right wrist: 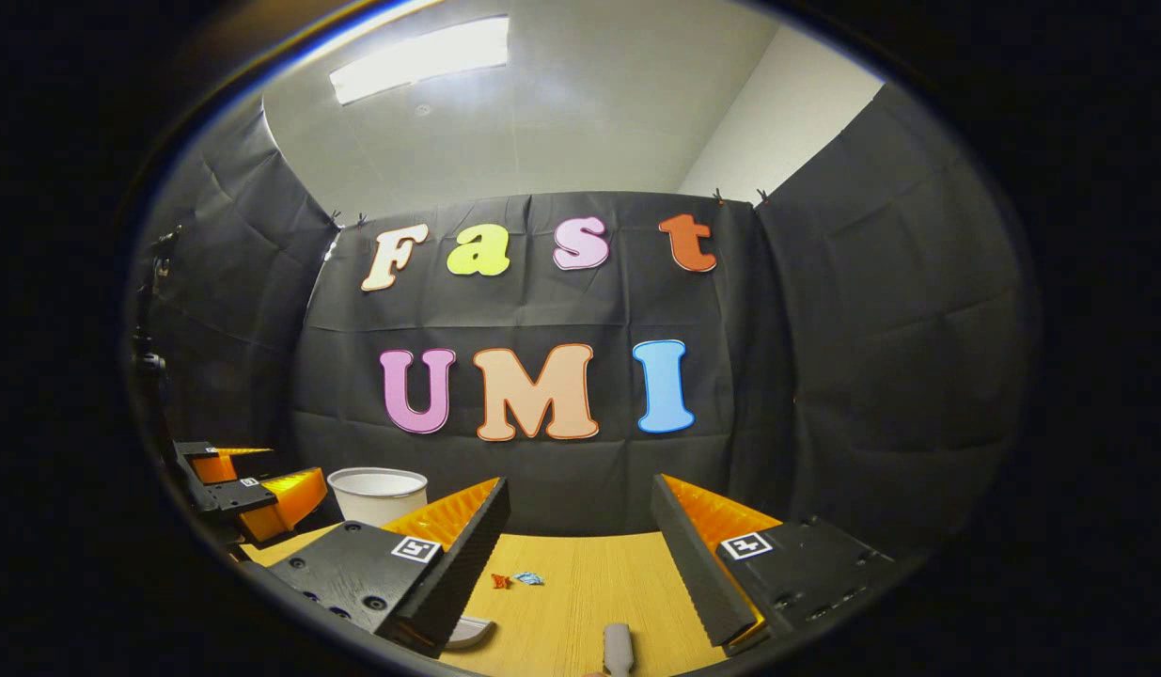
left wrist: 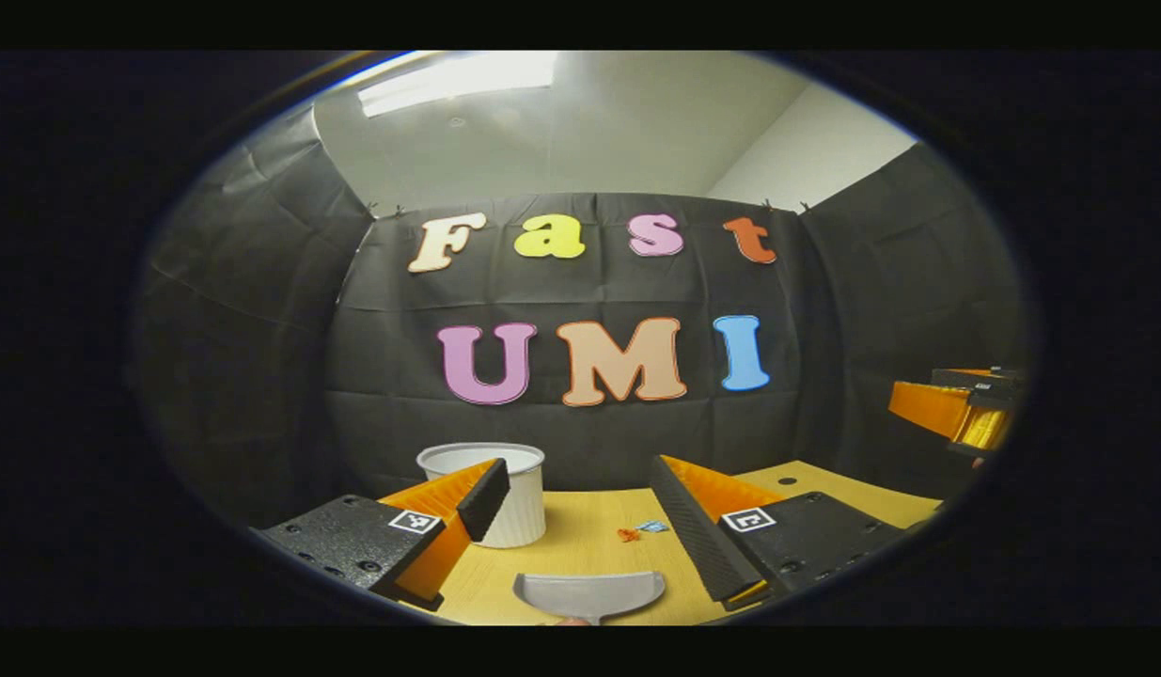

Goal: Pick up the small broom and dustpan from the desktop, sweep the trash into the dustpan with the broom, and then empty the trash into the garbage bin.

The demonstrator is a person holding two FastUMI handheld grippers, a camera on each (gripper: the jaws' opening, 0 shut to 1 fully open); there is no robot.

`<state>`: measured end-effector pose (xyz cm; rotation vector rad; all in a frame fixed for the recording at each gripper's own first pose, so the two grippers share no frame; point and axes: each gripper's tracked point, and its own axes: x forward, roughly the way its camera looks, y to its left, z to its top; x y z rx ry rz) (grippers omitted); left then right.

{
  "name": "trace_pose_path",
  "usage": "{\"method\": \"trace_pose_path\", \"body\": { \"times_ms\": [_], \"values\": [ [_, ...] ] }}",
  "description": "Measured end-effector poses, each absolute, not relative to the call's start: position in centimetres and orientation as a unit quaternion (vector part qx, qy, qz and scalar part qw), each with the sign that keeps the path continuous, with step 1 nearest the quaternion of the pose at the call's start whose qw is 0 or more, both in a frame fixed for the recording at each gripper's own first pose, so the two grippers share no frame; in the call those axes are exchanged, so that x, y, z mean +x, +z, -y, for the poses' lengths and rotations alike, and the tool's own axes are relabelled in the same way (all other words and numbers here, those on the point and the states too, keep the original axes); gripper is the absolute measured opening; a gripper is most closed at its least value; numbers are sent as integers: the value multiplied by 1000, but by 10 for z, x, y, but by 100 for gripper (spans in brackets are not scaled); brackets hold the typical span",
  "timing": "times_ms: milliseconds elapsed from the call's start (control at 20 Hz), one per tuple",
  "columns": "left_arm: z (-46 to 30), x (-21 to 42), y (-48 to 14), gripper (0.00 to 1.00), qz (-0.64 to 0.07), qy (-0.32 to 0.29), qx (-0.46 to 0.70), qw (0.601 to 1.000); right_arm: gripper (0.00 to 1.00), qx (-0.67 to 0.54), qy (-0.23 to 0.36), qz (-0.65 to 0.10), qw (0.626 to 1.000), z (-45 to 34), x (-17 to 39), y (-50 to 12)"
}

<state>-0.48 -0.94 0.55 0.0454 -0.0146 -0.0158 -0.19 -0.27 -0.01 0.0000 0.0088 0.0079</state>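
A grey dustpan (left wrist: 589, 594) lies on the wooden desktop (left wrist: 824, 489), just below and between the fingers of my left gripper (left wrist: 577, 475), which is open and holds nothing. Beyond the pan lie small scraps of trash, one orange (left wrist: 627, 534) and one blue (left wrist: 651, 527). My right gripper (right wrist: 580, 489) is open too, above the tabletop. A grey broom handle (right wrist: 618, 649) pokes in at the bottom between its fingers, untouched. In the right gripper view the trash (right wrist: 514, 579) lies ahead and the dustpan's edge (right wrist: 472, 632) peeks out beside the left finger.
A white ribbed garbage bin (left wrist: 524, 512) stands at the back left of the desk, seen also as the bin (right wrist: 378, 494) in the right gripper view. The other gripper shows far right (left wrist: 956, 414) and far left (right wrist: 251, 489). Black cloth walls close in the booth.
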Motion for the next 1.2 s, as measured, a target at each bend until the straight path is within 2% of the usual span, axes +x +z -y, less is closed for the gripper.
{"method": "trace_pose_path", "body": {
  "times_ms": [750,1200],
  "values": [
    [7,-10,-10,92,-16,-7,23,1000,92,-7,12,-27,1000,-1,-5,-14],
    [17,-12,-72,93,-115,-29,17,993,92,11,7,-115,993,9,-2,-76]
  ]
}}
